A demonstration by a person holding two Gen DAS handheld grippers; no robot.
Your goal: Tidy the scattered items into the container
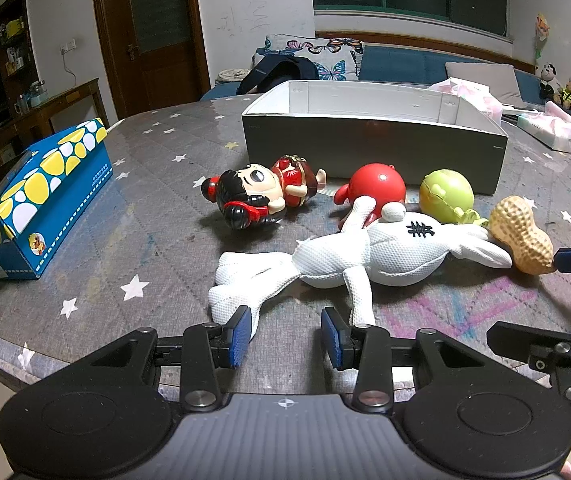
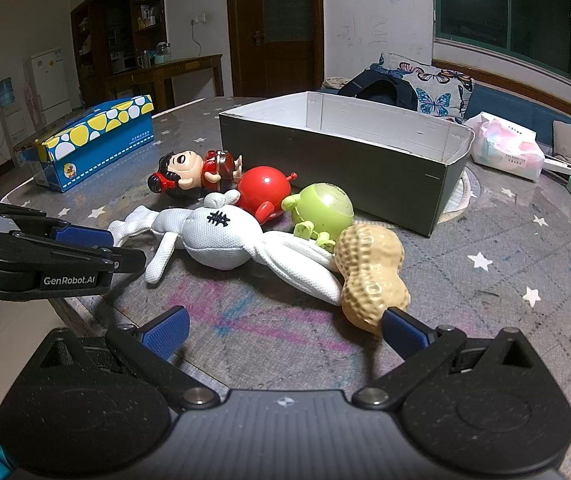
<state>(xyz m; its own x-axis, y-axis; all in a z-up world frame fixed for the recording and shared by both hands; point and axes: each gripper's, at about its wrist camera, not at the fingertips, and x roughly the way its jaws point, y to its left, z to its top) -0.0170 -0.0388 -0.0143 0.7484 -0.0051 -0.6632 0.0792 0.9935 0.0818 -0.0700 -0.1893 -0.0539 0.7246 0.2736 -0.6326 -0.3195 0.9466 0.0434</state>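
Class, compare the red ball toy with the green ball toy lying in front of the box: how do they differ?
The red ball toy is glossy and lies against the white plush; the green ball toy looks duller and scuffed, lying nearer the peanut. Both are round, with small limbs, resting on the table outside the box.

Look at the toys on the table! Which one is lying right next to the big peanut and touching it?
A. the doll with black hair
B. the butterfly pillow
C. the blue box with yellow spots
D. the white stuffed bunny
D: the white stuffed bunny lies with one long limb pressed against the peanut, while the doll lies farther back by the grey box.
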